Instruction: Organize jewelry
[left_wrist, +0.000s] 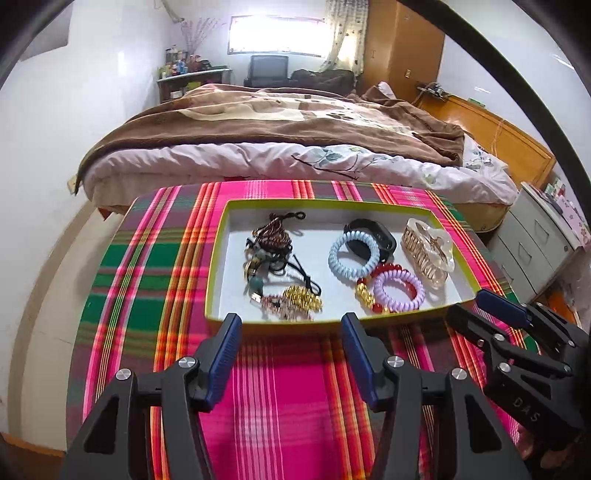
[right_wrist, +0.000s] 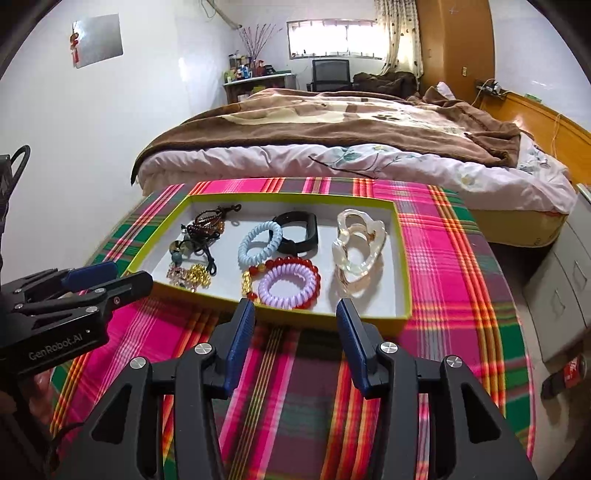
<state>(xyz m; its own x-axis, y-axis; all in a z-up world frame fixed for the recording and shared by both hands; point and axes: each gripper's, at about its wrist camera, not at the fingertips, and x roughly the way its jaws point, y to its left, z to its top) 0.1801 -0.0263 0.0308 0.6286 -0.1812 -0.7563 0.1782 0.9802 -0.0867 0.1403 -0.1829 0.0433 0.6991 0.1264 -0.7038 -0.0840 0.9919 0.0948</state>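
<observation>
A shallow box with a green rim (left_wrist: 218, 258) (right_wrist: 404, 258) lies on the plaid cloth. Inside it are a light blue spiral hair tie (left_wrist: 354, 256) (right_wrist: 259, 245), a purple spiral tie (left_wrist: 399, 291) (right_wrist: 288, 286), a red bead bracelet (right_wrist: 295, 263), a black band (left_wrist: 373, 229), a clear hair claw (left_wrist: 428, 254) (right_wrist: 358, 251), a gold bead bracelet (left_wrist: 303, 297) and a tangle of dark cords (left_wrist: 271, 243) (right_wrist: 207, 229). My left gripper (left_wrist: 291, 325) (right_wrist: 129, 273) hovers open just before the box's near rim. My right gripper (right_wrist: 295, 310) (left_wrist: 469, 304) is open beside it. Neither holds anything.
The pink and green plaid cloth (left_wrist: 288, 387) covers a small table. Just beyond its far edge is a bed with a brown blanket (left_wrist: 280, 122). A grey drawer cabinet (left_wrist: 535, 251) stands at the right, and a white wall (left_wrist: 55, 147) is on the left.
</observation>
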